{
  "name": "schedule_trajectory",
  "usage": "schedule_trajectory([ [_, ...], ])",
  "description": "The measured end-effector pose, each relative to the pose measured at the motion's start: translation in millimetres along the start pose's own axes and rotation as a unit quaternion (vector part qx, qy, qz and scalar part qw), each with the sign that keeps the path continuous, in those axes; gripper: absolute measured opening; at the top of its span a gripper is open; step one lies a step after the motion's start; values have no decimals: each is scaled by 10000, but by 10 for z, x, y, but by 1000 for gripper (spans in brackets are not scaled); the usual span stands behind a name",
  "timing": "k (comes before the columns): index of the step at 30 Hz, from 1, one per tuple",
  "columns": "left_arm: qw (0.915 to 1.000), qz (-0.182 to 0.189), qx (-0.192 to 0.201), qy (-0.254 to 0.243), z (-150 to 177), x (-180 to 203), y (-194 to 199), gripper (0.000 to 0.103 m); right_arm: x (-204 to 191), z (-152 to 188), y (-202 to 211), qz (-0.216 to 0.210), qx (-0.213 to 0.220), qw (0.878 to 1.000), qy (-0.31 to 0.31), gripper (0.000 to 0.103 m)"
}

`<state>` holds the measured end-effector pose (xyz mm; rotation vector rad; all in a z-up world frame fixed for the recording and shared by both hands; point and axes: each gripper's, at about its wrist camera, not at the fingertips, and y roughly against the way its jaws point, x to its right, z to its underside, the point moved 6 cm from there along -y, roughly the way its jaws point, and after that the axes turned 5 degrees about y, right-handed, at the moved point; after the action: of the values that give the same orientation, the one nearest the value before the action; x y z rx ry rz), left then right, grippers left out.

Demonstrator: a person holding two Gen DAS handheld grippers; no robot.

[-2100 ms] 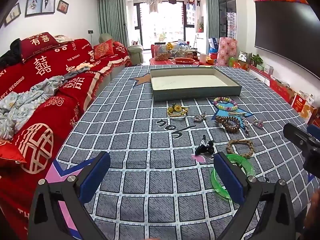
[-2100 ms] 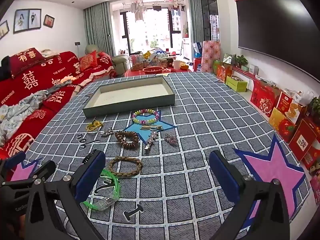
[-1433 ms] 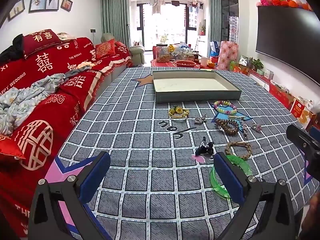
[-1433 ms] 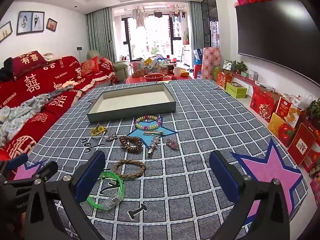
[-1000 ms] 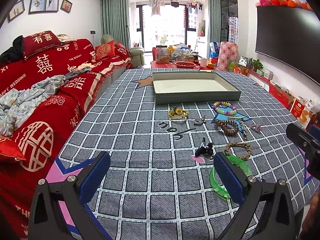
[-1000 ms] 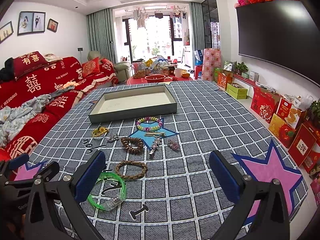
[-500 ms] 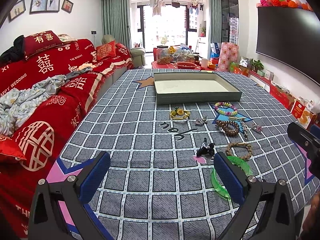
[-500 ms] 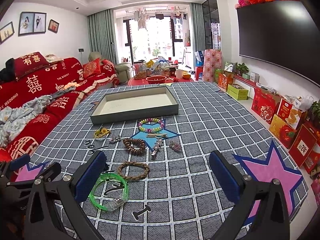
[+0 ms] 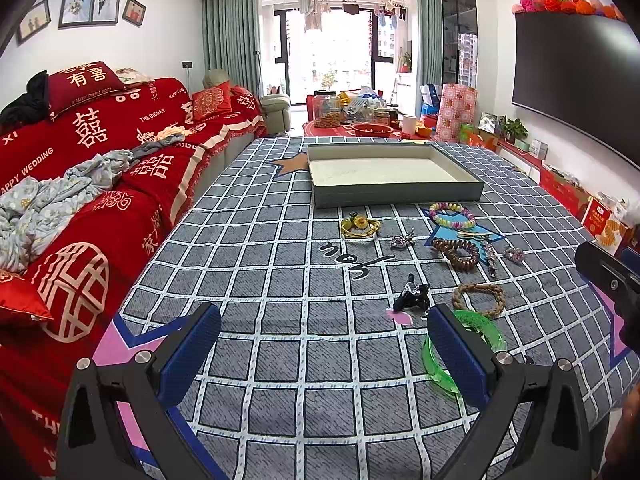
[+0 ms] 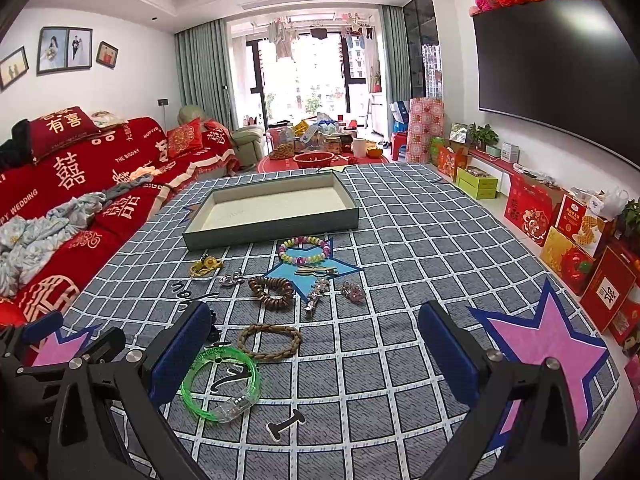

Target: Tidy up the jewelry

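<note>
The grid-patterned tabletop [image 10: 400, 240] carries an empty grey tray [image 10: 272, 222] at its far side, the jewelry scattered just before it. Over the last two seconds only the views have drifted slightly; nothing is moved, so sorting has not begun. The left gripper [image 9: 324, 356] and right gripper [image 10: 316, 356] both gape wide, empty, the green bangle [image 10: 220, 380] nearest.
</note>
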<state>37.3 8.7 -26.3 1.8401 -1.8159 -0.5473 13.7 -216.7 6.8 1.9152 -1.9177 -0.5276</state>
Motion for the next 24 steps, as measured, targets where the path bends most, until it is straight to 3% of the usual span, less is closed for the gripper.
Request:
schedule_trajectory([
  [24,10000,2,-5,2,-4,-18,23,103,9,1,5,-6,9,10000,-25,103],
])
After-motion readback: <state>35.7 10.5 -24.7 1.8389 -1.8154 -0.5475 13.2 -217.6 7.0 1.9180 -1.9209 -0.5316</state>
